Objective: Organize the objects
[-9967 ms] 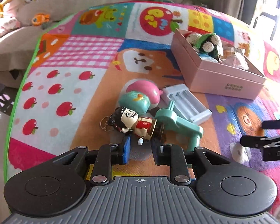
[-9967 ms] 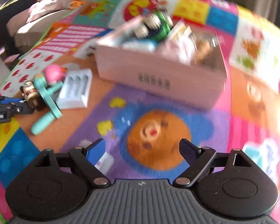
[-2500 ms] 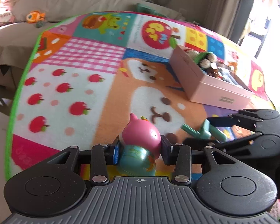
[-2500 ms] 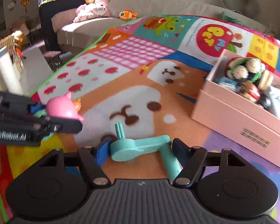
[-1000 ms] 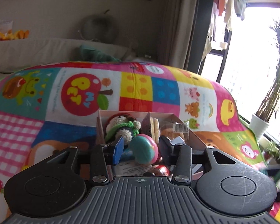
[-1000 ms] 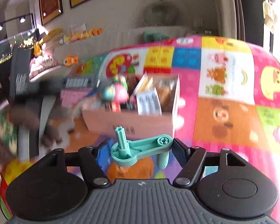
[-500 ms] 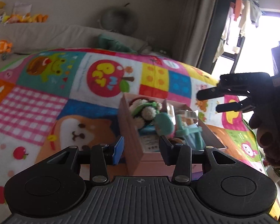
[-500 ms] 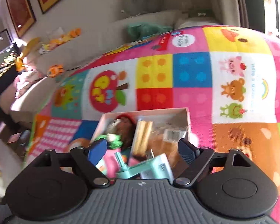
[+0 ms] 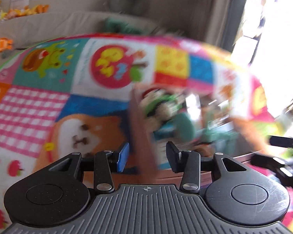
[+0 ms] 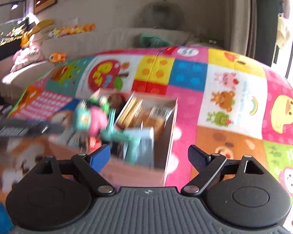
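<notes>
The pink box stands on the play mat, full of toys. The pink-and-teal egg toy and the teal hand crank lie inside it, beside crocheted toys. Both views are blurred by motion. My left gripper is open and empty, just in front of the box's near left corner. My right gripper is open wide and empty, in front of the box's near wall; it shows at the right edge of the left wrist view.
The colourful patchwork play mat covers the floor. A beige sofa with plush toys runs along the back. A bright window and curtain are at the right.
Both grippers let go of their toys, which now lie in the box. Both have since pulled back a little from the box. The right gripper has dropped lower, to my left gripper's right.
</notes>
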A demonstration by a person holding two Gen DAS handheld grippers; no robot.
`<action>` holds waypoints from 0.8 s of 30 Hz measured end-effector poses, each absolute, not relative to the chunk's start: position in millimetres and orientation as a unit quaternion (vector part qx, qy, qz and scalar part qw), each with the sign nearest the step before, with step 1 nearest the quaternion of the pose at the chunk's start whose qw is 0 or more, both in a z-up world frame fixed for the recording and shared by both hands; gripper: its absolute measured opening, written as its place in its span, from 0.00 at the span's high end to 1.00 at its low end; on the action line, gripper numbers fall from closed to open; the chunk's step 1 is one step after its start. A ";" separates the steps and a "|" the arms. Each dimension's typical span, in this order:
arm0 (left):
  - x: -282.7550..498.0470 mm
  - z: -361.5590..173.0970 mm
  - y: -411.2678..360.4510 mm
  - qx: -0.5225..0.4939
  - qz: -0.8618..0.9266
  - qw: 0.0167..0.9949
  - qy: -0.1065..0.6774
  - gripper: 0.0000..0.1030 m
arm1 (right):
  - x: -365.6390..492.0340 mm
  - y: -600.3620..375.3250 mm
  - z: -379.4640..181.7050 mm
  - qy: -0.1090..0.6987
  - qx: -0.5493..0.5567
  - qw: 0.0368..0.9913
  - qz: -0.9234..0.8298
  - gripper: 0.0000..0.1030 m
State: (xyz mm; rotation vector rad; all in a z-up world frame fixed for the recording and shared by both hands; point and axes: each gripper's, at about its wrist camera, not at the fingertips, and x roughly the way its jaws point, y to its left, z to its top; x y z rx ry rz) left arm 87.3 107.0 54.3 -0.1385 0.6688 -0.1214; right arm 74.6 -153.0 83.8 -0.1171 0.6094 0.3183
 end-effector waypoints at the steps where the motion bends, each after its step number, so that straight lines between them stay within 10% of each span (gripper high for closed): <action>1: 92.1 49.3 108.8 -0.065 -0.048 0.938 0.336 0.42 | 73.5 -153.0 77.0 0.308 -0.057 0.936 0.161 0.15; 5: 100.8 39.7 119.3 -0.064 -0.024 0.939 0.338 0.14 | 75.0 -153.2 54.7 0.329 -0.036 0.928 0.169 0.20; 11: 122.0 27.5 121.2 -0.066 -0.009 0.932 0.356 0.02 | 73.2 -156.0 42.4 0.321 -0.006 0.930 0.180 0.24; 24: 133.1 27.0 114.6 -0.038 0.020 0.938 0.343 0.02 | 66.8 -139.9 40.6 0.305 -0.010 0.939 0.158 0.24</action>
